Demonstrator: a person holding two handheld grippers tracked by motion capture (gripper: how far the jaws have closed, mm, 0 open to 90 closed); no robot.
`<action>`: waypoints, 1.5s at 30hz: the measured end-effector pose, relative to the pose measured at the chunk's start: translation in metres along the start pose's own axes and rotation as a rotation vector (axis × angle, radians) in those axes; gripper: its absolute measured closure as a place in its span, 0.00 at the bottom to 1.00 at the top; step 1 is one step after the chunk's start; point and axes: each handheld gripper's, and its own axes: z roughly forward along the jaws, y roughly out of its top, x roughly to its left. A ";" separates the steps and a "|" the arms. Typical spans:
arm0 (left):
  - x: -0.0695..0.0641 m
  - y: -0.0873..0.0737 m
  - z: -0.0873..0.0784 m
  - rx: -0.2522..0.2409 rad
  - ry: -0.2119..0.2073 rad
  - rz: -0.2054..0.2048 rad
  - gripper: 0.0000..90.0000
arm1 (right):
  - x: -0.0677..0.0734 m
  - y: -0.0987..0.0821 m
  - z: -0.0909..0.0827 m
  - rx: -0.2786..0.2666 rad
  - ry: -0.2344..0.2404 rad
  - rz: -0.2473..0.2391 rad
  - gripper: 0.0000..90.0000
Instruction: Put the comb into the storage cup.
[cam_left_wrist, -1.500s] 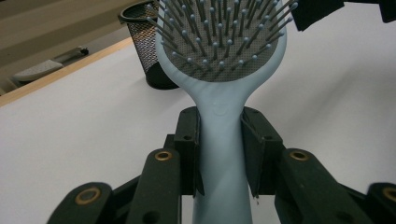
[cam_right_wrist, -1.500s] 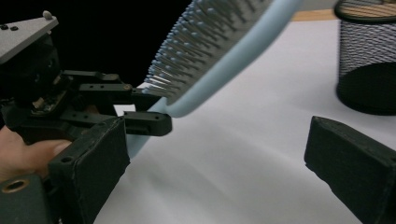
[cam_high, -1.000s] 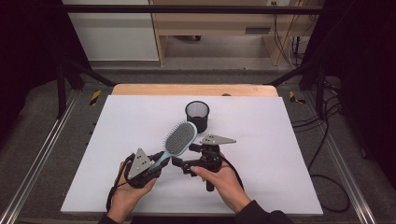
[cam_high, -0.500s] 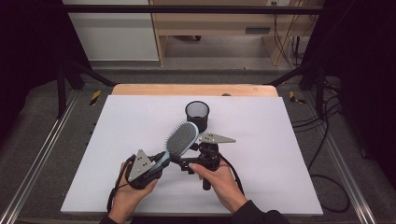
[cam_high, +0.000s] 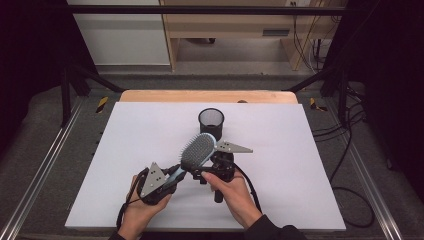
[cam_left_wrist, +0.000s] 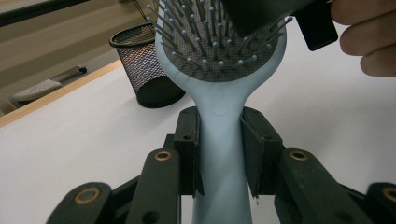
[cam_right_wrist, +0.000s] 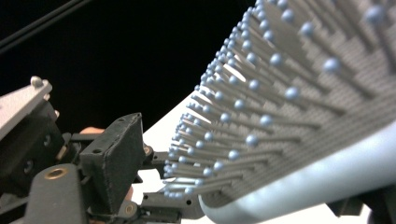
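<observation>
A light-blue hairbrush (cam_high: 198, 150) with a grey bristle pad is held up over the table. My left gripper (cam_high: 173, 176) is shut on its handle (cam_left_wrist: 219, 154), one pad on each side. My right gripper (cam_high: 204, 173) reaches in from the right at the base of the brush head. Its jaws have just been closing, with the brush head (cam_right_wrist: 299, 121) between them. In the right gripper view a gap still shows between the left pad (cam_right_wrist: 114, 156) and the bristle tips; the other jaw is mostly hidden behind the brush.
A black mesh cup (cam_high: 211, 119) stands upright on the white tabletop (cam_high: 300, 150), just behind the brush; it is also in the left gripper view (cam_left_wrist: 149, 70). A wooden edge runs along the back of the table (cam_high: 165, 96). Cables lie on the floor at the right.
The right gripper's jaws look slightly narrower around the brush head. Both hands, the brush and the cup have kept their places.
</observation>
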 end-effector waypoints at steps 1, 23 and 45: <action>0.000 0.000 0.000 -0.001 0.000 -0.001 0.77 | 0.000 0.000 0.000 -0.003 -0.001 0.005 0.23; 0.000 -0.002 0.001 0.003 0.003 0.000 0.77 | -0.005 0.003 0.000 -0.001 0.015 0.059 0.31; 0.000 -0.002 0.001 -0.007 0.010 0.001 0.77 | -0.006 0.004 -0.002 -0.025 0.037 0.070 0.44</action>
